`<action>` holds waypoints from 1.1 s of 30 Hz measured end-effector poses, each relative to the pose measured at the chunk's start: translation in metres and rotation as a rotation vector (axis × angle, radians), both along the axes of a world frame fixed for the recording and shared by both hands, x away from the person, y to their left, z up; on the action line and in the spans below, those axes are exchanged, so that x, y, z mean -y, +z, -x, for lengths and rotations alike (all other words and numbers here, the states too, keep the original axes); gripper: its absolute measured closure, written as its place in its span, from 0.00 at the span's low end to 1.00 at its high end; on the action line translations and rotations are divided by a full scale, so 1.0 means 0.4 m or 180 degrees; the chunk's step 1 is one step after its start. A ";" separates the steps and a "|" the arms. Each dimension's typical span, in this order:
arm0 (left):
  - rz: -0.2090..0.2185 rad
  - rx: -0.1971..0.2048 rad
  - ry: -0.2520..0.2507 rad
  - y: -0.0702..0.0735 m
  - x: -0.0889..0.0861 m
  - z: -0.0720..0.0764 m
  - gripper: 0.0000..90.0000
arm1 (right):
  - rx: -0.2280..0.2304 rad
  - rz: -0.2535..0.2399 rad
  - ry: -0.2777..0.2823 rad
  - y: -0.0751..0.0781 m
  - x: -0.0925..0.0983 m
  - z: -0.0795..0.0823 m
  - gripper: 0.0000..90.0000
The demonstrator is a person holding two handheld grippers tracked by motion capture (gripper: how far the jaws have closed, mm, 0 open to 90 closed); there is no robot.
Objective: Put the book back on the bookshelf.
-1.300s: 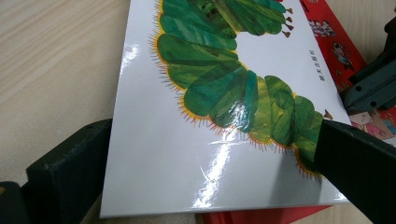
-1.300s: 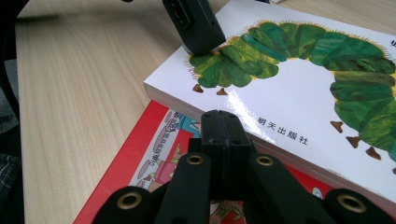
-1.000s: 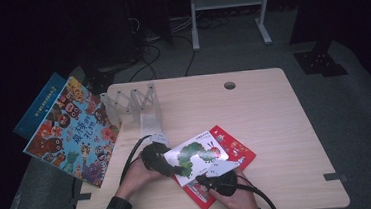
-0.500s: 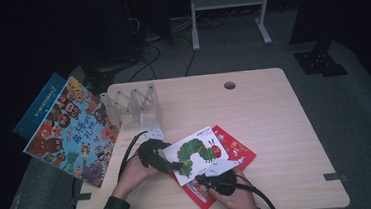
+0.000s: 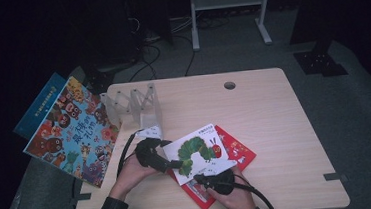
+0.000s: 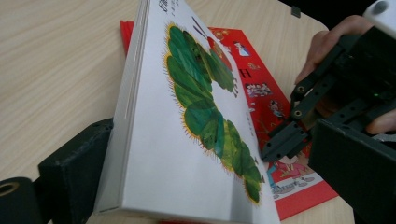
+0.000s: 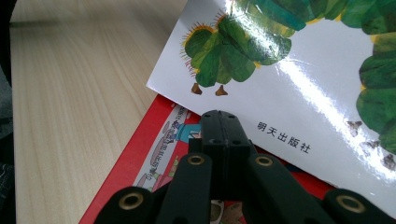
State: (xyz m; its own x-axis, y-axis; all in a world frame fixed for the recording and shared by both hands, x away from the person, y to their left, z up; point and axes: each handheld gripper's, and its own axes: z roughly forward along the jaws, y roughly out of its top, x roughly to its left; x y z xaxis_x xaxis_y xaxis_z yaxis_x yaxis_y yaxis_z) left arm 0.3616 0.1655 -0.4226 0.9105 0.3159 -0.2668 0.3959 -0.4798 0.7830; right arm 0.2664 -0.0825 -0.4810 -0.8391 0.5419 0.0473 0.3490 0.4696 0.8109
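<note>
My left gripper [image 5: 178,163] pinches the white caterpillar book [image 5: 201,152] by its edge; my right gripper [image 5: 203,180], fingers pressed together, rests on the red book [image 5: 237,150] underneath.

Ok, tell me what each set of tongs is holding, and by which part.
The left tongs clamp the white caterpillar book by its spine-side edge, lifting it off the red book. The right tongs are shut, tips at the white book's lower edge, holding nothing.

"明天出版社" on caterpillar book [image 7: 299,93] cover
</note>
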 end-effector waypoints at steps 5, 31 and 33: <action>0.0121 0.0070 -0.0066 0.019 -0.005 0.013 0.09 | 0.0047 0.0004 0.0004 0.000 -0.004 -0.003 0.99; 0.0285 0.0308 -0.0433 0.013 0.010 0.055 0.54 | 0.0094 0.0087 -0.0072 0.003 -0.028 -0.017 0.99; 0.0258 0.0353 -0.0457 0.011 0.012 0.059 0.54 | 0.0091 0.0085 -0.0077 0.003 -0.028 -0.017 0.99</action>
